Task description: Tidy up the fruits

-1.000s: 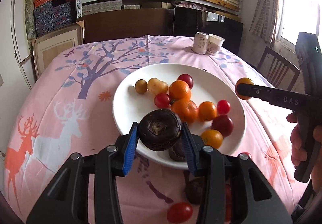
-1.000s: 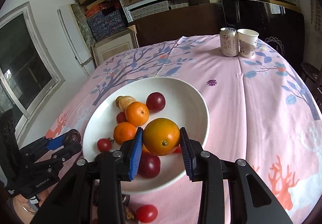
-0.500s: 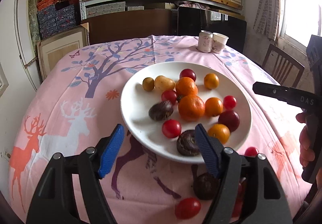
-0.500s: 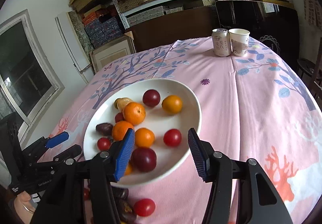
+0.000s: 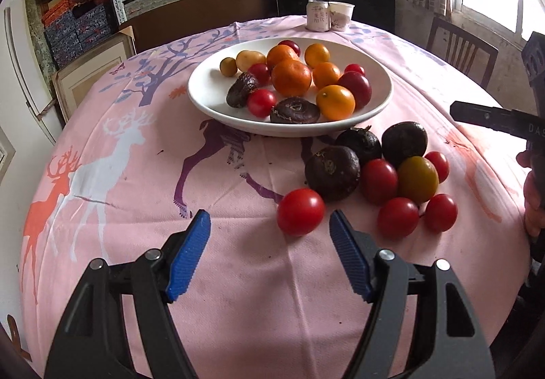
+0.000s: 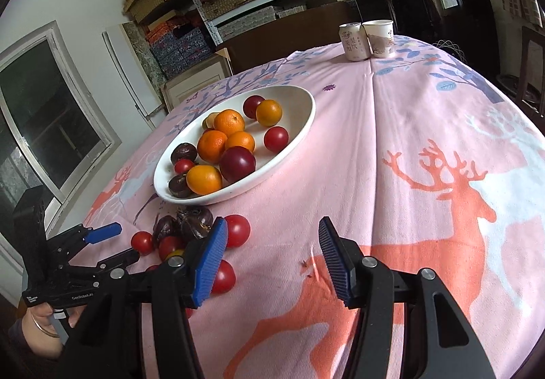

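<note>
A white plate (image 5: 211,99) (image 6: 299,127) holds several oranges, red tomatoes, plums and dark passion fruits. A loose pile of fruit lies on the cloth in front of it: dark passion fruits (image 5: 332,173) (image 6: 196,224), red tomatoes (image 5: 300,211) (image 6: 236,231) and a yellow-green fruit (image 5: 418,179). My left gripper (image 5: 269,229) is open and empty, just near of the nearest tomato. My right gripper (image 6: 270,239) is open and empty, right of the pile. Each gripper shows in the other's view, the left (image 6: 102,244) and the right (image 5: 494,120).
A round table carries a pink deer-print cloth (image 5: 119,174) (image 6: 442,157). A can (image 5: 317,15) (image 6: 352,42) and a paper cup (image 5: 341,15) (image 6: 378,38) stand at its far edge. Shelves of boxes line the back wall. A chair (image 5: 460,48) stands at the right.
Both grippers released their fruit onto the plate, the left a dark passion fruit, the right an orange. Both opened and pulled back toward the near edge, bringing the loose pile into view.
</note>
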Tool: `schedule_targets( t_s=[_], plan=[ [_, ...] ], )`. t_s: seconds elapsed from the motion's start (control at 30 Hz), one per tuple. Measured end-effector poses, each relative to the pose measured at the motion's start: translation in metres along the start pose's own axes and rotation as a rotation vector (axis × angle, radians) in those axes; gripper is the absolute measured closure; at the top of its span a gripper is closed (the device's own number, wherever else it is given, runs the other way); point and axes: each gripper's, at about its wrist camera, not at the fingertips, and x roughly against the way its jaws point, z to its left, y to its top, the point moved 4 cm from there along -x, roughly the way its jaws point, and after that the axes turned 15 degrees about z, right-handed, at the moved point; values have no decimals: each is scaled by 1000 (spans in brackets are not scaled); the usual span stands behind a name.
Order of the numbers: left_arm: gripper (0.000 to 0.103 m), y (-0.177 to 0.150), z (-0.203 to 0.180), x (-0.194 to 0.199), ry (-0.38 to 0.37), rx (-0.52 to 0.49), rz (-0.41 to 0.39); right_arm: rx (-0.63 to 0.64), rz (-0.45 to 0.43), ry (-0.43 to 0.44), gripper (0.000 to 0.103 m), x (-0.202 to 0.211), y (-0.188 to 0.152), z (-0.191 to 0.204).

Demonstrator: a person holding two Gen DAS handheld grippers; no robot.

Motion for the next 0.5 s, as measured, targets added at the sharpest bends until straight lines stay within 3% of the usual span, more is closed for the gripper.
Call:
schedule_targets(
  t_s=[0.07,0.17,0.2,0.27,0.37,0.5],
  plan=[
    [37,4,-1,-5,-12,6,21,18,-6,-5,47,2,-2,3],
    [59,10,-6,-14,-66,-14,64,50,-3,-5,47,2,-4,9],
    [75,10,-9,-15,-76,-23,68,59,-1,-2,47,2,-4,11],
    [75,9,-13,-12,-64,-24,49,97,19,34,47,2,-7,17],
    [75,6,-5,-1,-110,16,-16,193,53,73,51,-1,-15,35],
    [75,5,5,2,-143,74,-38,278,98,19,56,-10,-23,53]
  ],
)
